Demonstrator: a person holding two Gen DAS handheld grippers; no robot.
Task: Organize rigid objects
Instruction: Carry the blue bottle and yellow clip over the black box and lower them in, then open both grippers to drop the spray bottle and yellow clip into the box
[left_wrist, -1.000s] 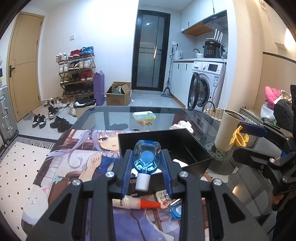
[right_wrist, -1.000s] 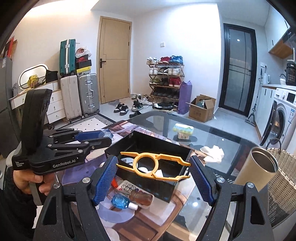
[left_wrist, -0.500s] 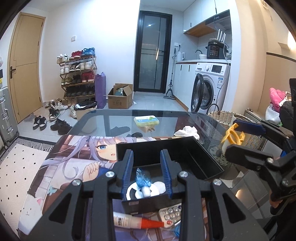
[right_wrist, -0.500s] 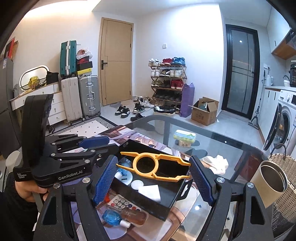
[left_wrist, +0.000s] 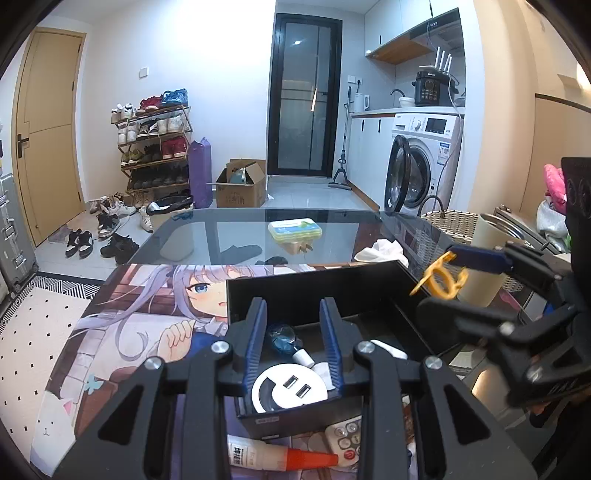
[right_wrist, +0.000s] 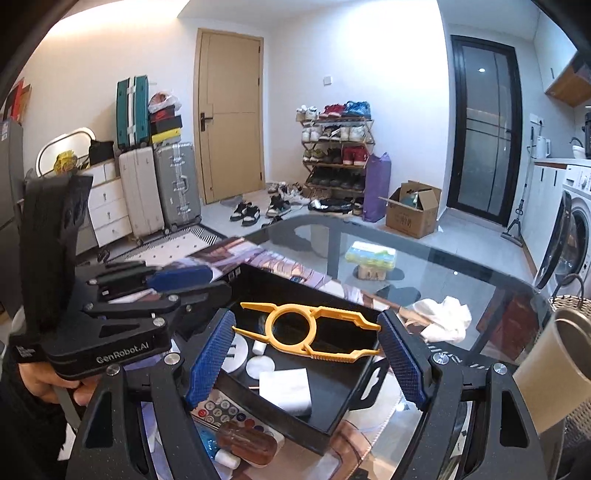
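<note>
Box (left_wrist: 314, 291): black, open, on the mat; bottle (left_wrist: 284, 338), round white hub (left_wrist: 290, 391), white disc (right_wrist: 260, 366) and white block (right_wrist: 286, 387) are seen lying inside.
Left gripper (left_wrist: 293, 332): held over the box's near end; jaws at their narrowest, nothing gripped; bottle lies free on the box floor below.
Right gripper (right_wrist: 306, 334): jaws wide, clamped end to end on the yellow tool (right_wrist: 308, 330), above the box.
Left outside: remote (left_wrist: 345, 439) and glue tube (left_wrist: 280, 456) at 6 o'clock of the box; brown bottle (right_wrist: 247, 443) too.
Progress: judged partway; tool's drop is next.
</note>
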